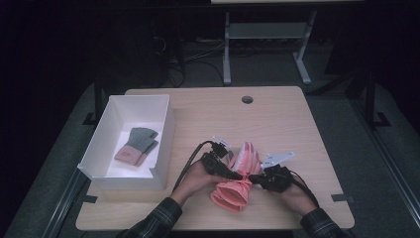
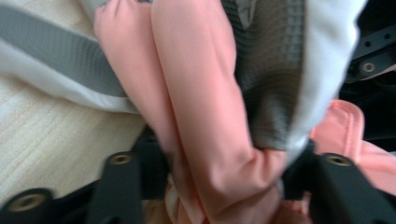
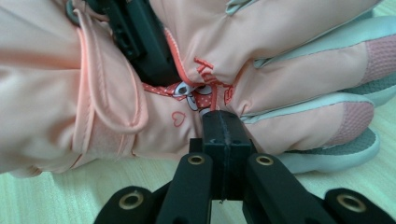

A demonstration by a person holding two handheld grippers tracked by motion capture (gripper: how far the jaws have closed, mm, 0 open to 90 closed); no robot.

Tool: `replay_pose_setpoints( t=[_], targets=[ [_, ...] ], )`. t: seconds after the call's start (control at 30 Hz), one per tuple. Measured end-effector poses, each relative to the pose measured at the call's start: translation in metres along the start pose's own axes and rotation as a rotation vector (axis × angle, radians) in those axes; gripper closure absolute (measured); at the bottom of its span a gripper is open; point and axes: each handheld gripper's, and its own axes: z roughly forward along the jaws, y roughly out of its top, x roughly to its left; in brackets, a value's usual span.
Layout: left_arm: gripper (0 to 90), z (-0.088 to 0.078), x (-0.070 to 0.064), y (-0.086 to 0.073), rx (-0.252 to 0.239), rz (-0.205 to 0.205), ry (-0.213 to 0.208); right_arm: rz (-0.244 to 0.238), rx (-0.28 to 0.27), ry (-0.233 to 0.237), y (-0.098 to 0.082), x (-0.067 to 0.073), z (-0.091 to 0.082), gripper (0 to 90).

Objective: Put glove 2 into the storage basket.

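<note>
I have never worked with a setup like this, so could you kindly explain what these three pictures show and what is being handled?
There is no robot here: a person at a wooden table holds a hand-operated gripper in each hand, each with two black fingers. The high view looks down from above the person's side. There the left gripper and the right gripper meet on a pink glove lying on the table. The other two pictures come from cameras riding on the grippers. In the left gripper view, the fingers stand either side of bunched glove fabric and seem to press on it. In the right gripper view, the fingers are shut together against the glove's edge; whether they pinch fabric is hard to tell. A white box at the left holds another glove.
</note>
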Motion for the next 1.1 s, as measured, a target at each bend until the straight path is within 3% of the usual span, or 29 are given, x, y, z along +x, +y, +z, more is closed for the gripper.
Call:
replay_pose_setpoints(
  t=[0.17,0.4,0.8,0.97,1.1],
  targets=[
    [57.7,-0.002,-0.002,-0.001,-0.016,0.001,0.006,-0.002,-0.002,0.003,0.0,-0.001,-0.001,90.0],
    [59.9,-0.008,-0.001,-0.002,-0.053,-0.029,-0.018,-0.005,-0.046,0.007,0.0,0.0,-0.016,84.0],
    [60.6,-0.022,-0.01,0.001,-0.082,-0.022,0.006,0.073,-0.101,-0.035,-0.02,-0.009,-0.048,41.6],
    [60.4,-0.028,-0.016,0.003,-0.085,-0.021,0.026,0.084,-0.107,-0.088,-0.03,-0.009,-0.055,28.7],
    [60.3,-0.036,-0.021,0.006,-0.077,-0.005,0.058,0.123,-0.126,-0.126,-0.039,-0.01,-0.06,16.2]
  ],
)
